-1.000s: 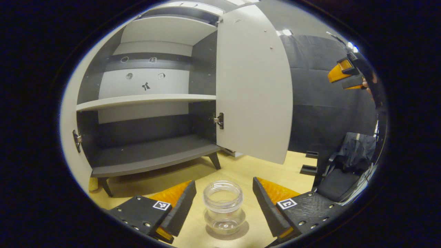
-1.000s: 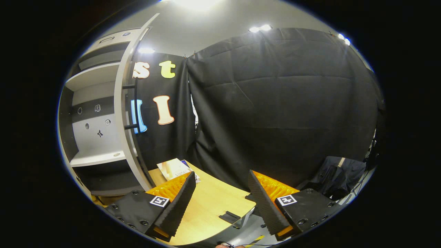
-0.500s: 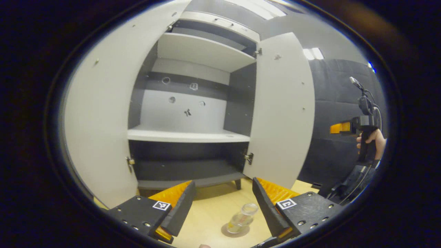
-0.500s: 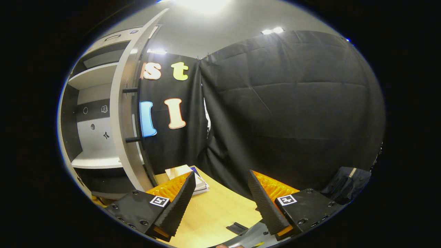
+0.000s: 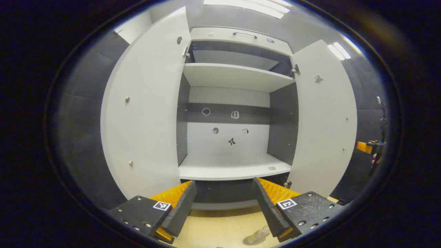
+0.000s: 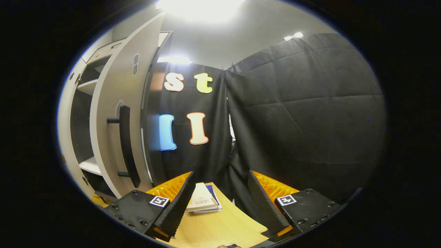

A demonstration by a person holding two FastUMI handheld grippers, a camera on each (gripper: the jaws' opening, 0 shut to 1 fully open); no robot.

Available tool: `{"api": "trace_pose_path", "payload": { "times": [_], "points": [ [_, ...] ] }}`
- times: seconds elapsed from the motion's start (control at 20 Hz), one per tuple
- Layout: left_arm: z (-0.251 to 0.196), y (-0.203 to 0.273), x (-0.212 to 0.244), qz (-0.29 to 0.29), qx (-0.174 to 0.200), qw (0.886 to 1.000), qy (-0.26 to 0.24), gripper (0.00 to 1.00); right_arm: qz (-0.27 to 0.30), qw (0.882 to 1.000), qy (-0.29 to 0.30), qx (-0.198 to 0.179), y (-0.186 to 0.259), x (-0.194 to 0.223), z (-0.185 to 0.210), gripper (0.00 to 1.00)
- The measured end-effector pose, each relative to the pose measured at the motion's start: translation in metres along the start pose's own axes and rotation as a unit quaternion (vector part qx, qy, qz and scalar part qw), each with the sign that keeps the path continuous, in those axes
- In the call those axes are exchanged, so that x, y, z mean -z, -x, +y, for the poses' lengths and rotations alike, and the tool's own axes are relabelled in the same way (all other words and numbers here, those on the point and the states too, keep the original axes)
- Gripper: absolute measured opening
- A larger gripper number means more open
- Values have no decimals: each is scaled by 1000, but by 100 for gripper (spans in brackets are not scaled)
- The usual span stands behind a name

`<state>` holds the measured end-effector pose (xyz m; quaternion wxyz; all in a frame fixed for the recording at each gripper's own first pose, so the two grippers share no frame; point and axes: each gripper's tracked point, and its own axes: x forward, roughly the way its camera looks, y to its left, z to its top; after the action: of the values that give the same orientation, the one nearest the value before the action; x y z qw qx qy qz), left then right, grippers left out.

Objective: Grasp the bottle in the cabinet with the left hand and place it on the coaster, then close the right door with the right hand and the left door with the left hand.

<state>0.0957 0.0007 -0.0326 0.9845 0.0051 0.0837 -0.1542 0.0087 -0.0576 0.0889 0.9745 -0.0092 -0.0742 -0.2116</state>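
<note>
The clear glass bottle (image 5: 260, 233) stands on a round coaster (image 5: 250, 240) on the wooden table, low in the left gripper view and partly hidden behind my right finger. My left gripper (image 5: 224, 203) is open and empty, raised above and back from the bottle, facing the cabinet. Both cabinet doors stand open: the left door (image 5: 144, 113) and the right door (image 5: 325, 120). In the right gripper view my right gripper (image 6: 220, 203) is open and empty beside the right door's outer face (image 6: 110, 103), near its black handle (image 6: 126, 144). That gripper (image 5: 367, 147) also shows far right in the left gripper view.
The cabinet's white shelves (image 5: 234, 167) are bare. A couple of books (image 6: 203, 201) lie on the wooden table (image 6: 220, 229) past the right door. Black cloth walls off the right side.
My left gripper has drawn back and tilted up from the bottle, which stays on the coaster. My right gripper has swung round to the right door's outer side, bringing its handle nearer.
</note>
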Motion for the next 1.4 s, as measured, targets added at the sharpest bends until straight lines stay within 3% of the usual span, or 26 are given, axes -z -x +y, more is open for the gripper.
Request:
{"api": "trace_pose_path", "payload": {
  "times": [0.05, 0.2, 0.25, 0.3, 0.35, 0.45, 0.55, 0.6, 0.7, 0.75, 0.8, 0.85, 0.9, 1.0, 1.1, 1.25, 1.35, 1.4],
  "points": [
    [-3, -1, -8, 4, -9, 1000, 14, 95, -3, 1000, -5, -22, -8, -6, 5, 98],
    [-8, 1, -21, 12, -37, 998, 47, 98, 13, 996, -11, -89, -28, -7, 21, 98],
    [-4, 3, -27, 4, -55, 997, 47, 100, 21, 993, -14, -114, -34, -8, 28, 97],
    [-1, 8, -31, -1, -75, 996, 43, 95, 29, 990, -16, -137, -39, -9, 36, 97],
    [2, 12, -33, -7, -92, 995, 36, 100, 33, 987, -18, -159, -42, -11, 45, 97],
    [7, 23, -31, -11, -121, 992, 29, 95, 33, 979, -20, -198, -47, -18, 61, 98],
    [6, 32, -23, -9, -128, 991, 46, 100, 31, 973, -17, -227, -49, -25, 77, 98],
    [3, 35, -17, -5, -122, 991, 59, 95, 28, 971, -15, -235, -50, -28, 83, 98],
    [7, 44, -12, -5, -121, 990, 72, 95, 21, 972, -11, -233, -50, -33, 89, 97],
    [13, 48, -11, -4, -127, 989, 69, 95, 14, 974, -6, -227, -50, -35, 88, 90],
    [19, 54, -8, -3, -135, 989, 64, 95, 12, 976, -2, -216, -49, -36, 86, 95],
    [25, 58, -8, -3, -139, 988, 59, 95, 11, 978, -1, -207, -48, -37, 85, 90],
    [30, 61, -7, -5, -139, 989, 58, 95, 14, 979, 0, -203, -46, -36, 86, 95],
    [35, 63, -5, -6, -124, 990, 66, 100, 18, 981, -1, -195, -44, -36, 88, 95],
    [43, 62, -1, -1, -119, 991, 68, 95, 21, 981, -8, -191, -42, -36, 93, 96],
    [51, 59, 8, 14, -112, 991, 73, 92, 30, 979, -27, -200, -32, -32, 120, 96],
    [53, 58, 7, 12, -100, 992, 79, 100, 34, 975, -38, -215, -15, -27, 149, 97],
    [54, 59, 7, 9, -94, 992, 79, 95, 27, 975, -39, -218, -12, -30, 159, 97]
  ]
}}
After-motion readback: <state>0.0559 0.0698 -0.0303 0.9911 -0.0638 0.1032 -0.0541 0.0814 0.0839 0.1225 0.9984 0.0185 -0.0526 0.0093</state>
